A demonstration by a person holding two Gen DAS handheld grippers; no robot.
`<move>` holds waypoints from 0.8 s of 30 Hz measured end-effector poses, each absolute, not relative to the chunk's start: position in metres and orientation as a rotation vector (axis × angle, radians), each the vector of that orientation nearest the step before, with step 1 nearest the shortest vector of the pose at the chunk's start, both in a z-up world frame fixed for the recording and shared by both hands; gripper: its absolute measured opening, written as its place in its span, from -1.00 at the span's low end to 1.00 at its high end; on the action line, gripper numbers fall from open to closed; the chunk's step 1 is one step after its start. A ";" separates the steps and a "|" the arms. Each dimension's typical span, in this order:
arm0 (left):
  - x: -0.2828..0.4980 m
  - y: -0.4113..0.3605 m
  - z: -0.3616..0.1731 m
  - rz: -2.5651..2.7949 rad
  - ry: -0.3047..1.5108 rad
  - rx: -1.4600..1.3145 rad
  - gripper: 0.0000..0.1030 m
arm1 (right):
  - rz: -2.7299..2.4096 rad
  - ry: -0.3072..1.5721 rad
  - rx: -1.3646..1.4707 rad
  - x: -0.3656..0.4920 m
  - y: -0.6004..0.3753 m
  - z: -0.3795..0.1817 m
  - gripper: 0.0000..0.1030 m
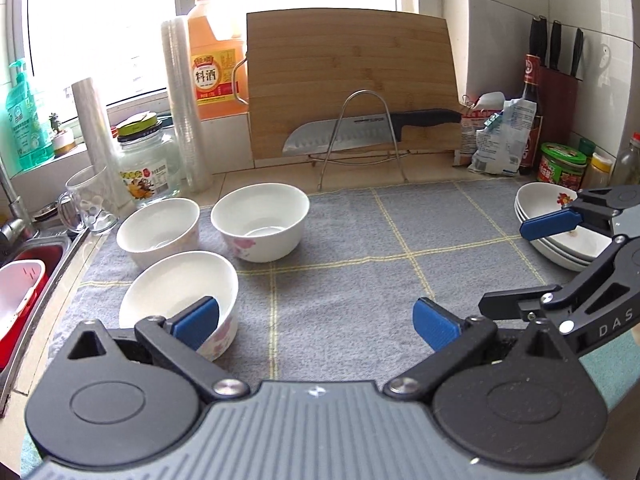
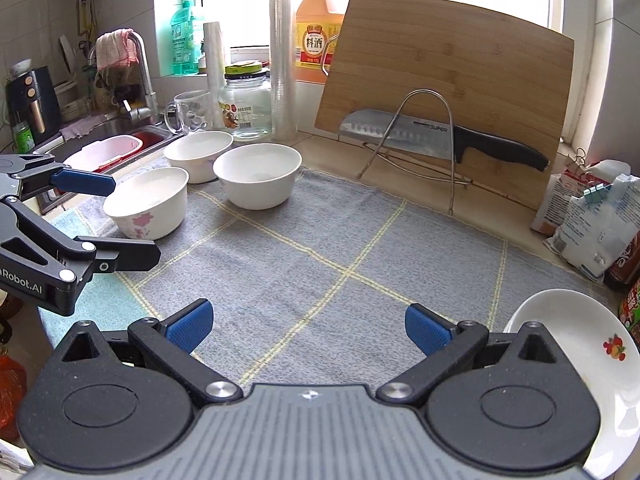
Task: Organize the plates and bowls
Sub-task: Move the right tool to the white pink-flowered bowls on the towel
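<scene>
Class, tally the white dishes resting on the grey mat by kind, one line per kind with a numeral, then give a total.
Deep bowls: 3
Shallow fruit-print plates, stacked: about 3, judging by the rims
Total: about 6

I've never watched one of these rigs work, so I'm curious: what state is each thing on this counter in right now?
Left gripper: open, empty.
Right gripper: open, empty.
Three bowls: upright, separate, unstacked.
Plates: stacked on the mat's right side.
Knife: resting in the wire rack.
Cutting board: propped upright.
Glass jar: lid on.
</scene>
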State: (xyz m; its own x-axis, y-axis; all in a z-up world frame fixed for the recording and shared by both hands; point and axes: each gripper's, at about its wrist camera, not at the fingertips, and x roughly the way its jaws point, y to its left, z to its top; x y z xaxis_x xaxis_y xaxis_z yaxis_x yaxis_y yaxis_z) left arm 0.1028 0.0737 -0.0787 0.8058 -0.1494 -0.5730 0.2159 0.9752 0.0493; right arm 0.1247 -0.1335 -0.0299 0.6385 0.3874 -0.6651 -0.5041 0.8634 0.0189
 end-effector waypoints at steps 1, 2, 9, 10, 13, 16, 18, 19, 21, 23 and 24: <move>0.102 0.079 -0.080 -0.193 0.605 0.112 0.99 | 0.524 0.718 -0.169 0.124 -0.129 -0.029 1.00; 0.102 0.084 -0.082 -0.191 0.607 0.111 0.99 | 0.538 0.720 -0.161 0.124 -0.125 -0.028 1.00; 0.106 0.131 -0.097 -0.204 0.627 0.133 0.99 | 0.577 0.752 -0.153 0.133 -0.078 -0.025 1.00; 0.106 0.139 -0.100 -0.210 0.625 0.147 0.99 | 0.581 0.751 -0.160 0.135 -0.070 -0.024 1.00; 0.109 0.157 -0.105 -0.226 0.628 0.167 0.99 | 0.593 0.755 -0.166 0.141 -0.046 -0.020 1.00; 0.116 0.173 -0.111 -0.252 0.639 0.161 0.99 | 0.595 0.753 -0.167 0.150 -0.023 -0.016 1.00; 0.122 0.180 -0.114 -0.269 0.644 0.157 0.99 | 0.599 0.763 -0.168 0.155 -0.010 -0.016 1.00; 0.124 0.183 -0.115 -0.276 0.643 0.156 0.99 | 0.595 0.768 -0.175 0.158 -0.003 -0.017 1.00; 0.129 0.189 -0.117 -0.299 0.641 0.155 0.99 | 0.581 0.766 -0.189 0.161 0.008 -0.018 1.00; 0.132 0.193 -0.119 -0.319 0.638 0.160 0.99 | 0.581 0.786 -0.206 0.165 0.020 -0.021 1.00; 0.134 0.194 -0.120 -0.330 0.637 0.163 0.99 | 0.583 0.788 -0.206 0.165 0.025 -0.022 1.00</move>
State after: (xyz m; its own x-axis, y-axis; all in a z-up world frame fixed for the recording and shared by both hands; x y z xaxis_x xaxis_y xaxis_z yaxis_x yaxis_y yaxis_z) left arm 0.1339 0.1942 -0.1203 0.7540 -0.2512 -0.6069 0.3503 0.9354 0.0481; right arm 0.1653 0.0255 -0.0217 0.5584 0.4159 -0.7178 -0.5649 0.8243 0.0382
